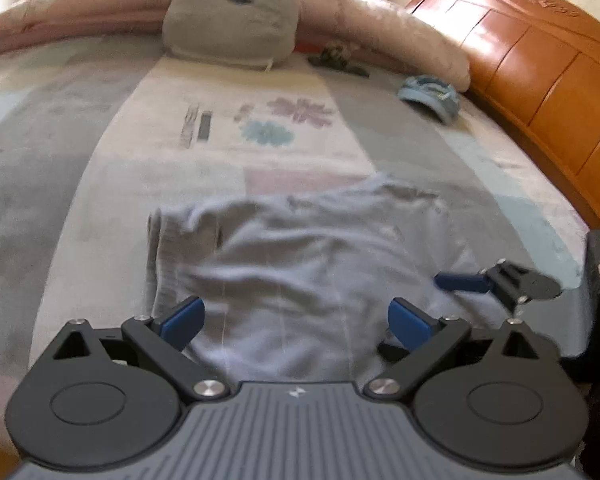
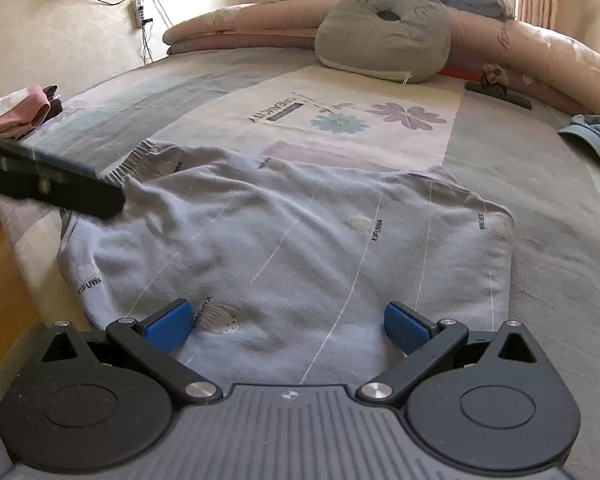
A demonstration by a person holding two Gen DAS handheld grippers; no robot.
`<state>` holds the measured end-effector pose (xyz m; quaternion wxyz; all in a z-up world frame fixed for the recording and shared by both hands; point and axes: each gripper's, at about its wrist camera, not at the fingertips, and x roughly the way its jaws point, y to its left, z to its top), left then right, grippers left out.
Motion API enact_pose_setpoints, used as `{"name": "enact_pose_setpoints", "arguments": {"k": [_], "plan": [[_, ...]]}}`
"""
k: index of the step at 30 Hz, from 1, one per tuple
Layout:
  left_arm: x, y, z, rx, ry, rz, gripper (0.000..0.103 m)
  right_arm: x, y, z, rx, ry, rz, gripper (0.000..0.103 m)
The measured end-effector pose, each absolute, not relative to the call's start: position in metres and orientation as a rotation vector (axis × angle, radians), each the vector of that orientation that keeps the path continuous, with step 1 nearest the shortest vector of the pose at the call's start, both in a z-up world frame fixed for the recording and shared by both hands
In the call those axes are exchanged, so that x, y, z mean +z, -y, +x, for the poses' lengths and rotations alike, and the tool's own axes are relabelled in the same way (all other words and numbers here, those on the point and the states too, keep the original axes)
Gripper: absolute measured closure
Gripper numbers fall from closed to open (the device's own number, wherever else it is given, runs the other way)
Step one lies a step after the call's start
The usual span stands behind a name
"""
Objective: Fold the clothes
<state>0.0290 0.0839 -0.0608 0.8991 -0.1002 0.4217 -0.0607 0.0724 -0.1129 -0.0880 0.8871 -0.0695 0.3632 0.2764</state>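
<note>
The pale grey-blue cotton garment with thin white stripes and small printed motifs lies spread and rumpled on the near part of the patchwork bed cover. Both claws hang over its near hem, the left claw and the right claw each released, blue pads wide apart, holding nothing. Farther off sit a blue cap, then a grey ring-shaped cushion. My worry: the wrinkles could get locked into a fold, or a claw might pinch the bed cover along with the cloth.
</note>
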Motion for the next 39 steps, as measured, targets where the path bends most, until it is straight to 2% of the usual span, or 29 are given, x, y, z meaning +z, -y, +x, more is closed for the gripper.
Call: {"name": "enact_pose_setpoints", "arguments": {"k": [4,12,19,23,30,39], "plan": [[-0.074,-0.087,0.018,-0.121,-0.888,-0.226,0.005,-0.087,0.112,0.071,0.573,-0.758,-0.15,0.0],[-0.049,-0.081,0.009,-0.168,-0.812,-0.195,0.004,-0.072,0.115,0.068,0.538,-0.794,-0.188,0.0],[-0.078,-0.086,0.015,-0.139,-0.892,-0.267,0.005,-0.068,0.136,0.057,0.512,-0.844,-0.16,0.0],[-0.062,-0.091,0.011,-0.166,-0.839,-0.276,0.005,-0.071,0.147,0.058,0.491,-0.874,-0.127,0.0],[-0.04,-0.133,0.021,-0.18,-0.773,-0.349,0.005,-0.055,0.208,0.068,0.55,-0.873,0.248,0.0],[-0.091,-0.197,0.05,-0.2,-0.939,-0.66,0.005,-0.081,0.259,0.095,0.576,-0.993,0.547,0.0]]}}
